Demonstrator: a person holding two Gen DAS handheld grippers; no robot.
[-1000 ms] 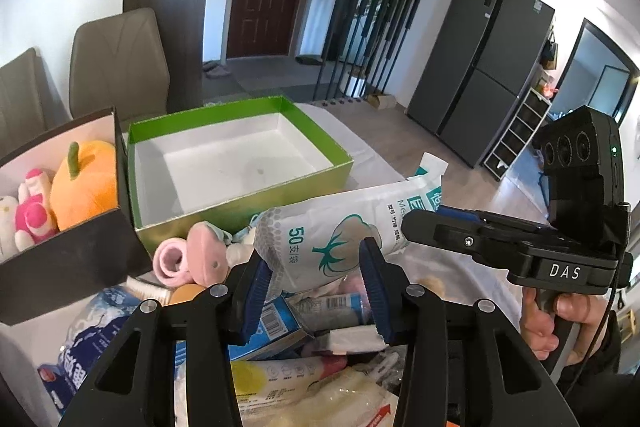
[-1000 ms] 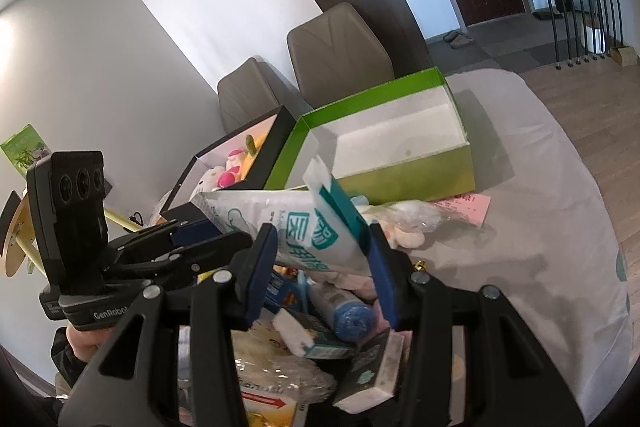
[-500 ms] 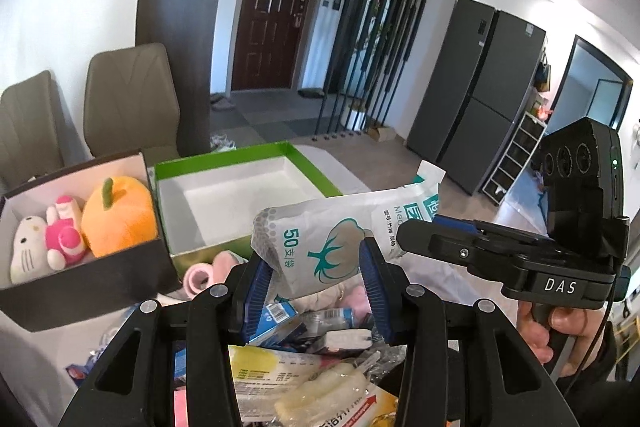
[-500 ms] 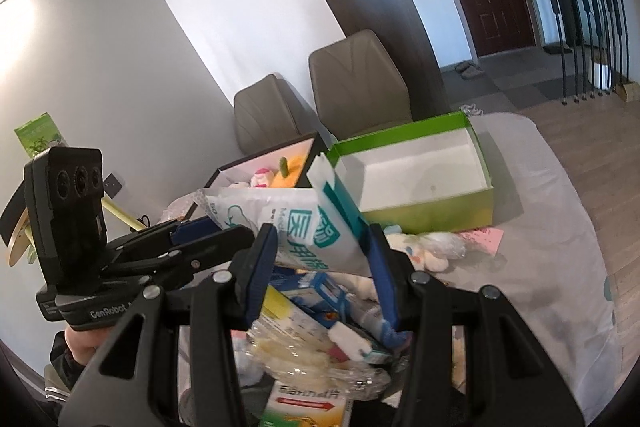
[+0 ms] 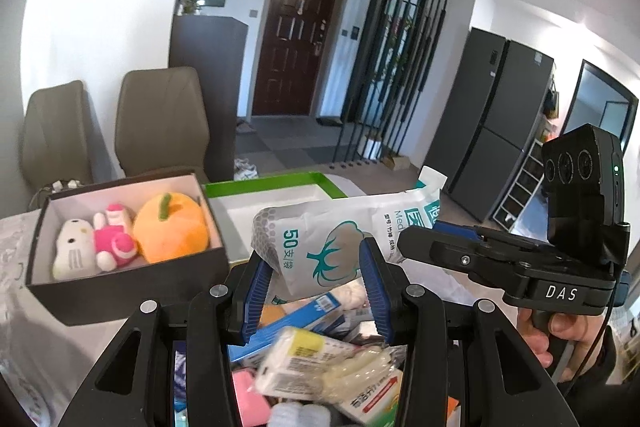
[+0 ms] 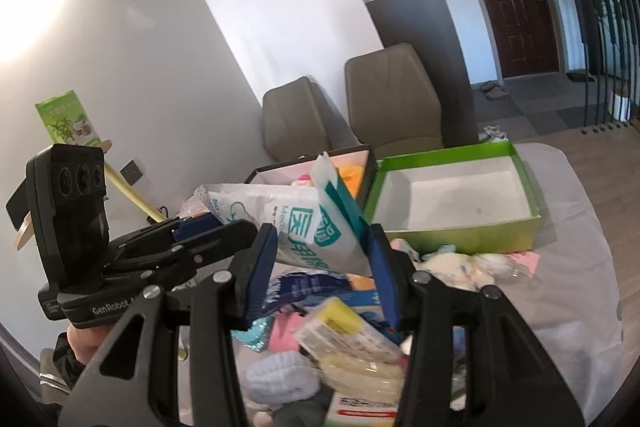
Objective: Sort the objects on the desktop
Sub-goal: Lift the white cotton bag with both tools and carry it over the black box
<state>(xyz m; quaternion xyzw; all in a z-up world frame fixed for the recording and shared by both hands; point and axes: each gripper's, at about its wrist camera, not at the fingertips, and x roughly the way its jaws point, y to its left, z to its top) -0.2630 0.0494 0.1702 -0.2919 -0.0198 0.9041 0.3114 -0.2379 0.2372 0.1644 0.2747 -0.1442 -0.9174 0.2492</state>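
Note:
A white and teal bag of cotton swabs [image 5: 332,239] is held in the air between both grippers, above a heap of small packages. My left gripper [image 5: 316,275] is shut on its rounded end. My right gripper [image 6: 324,259] is shut on its flat sealed end [image 6: 320,227]. The right gripper shows in the left wrist view [image 5: 500,259] and the left gripper in the right wrist view [image 6: 160,255]. An empty green box [image 6: 456,239] with a white inside stands beyond the heap. A black box [image 5: 132,279] beside it holds plush toys [image 5: 168,227].
The heap below holds boxes, packets and pink items [image 5: 320,359] on a table with a white cloth [image 6: 580,307]. A plush toy [image 6: 460,267] lies in front of the green box. Two grey chairs [image 5: 160,119] stand behind the table.
Both grippers have risen together with the bag, lifting it higher above the heap. The boxes now sit lower in both views. The grip on the bag has not changed.

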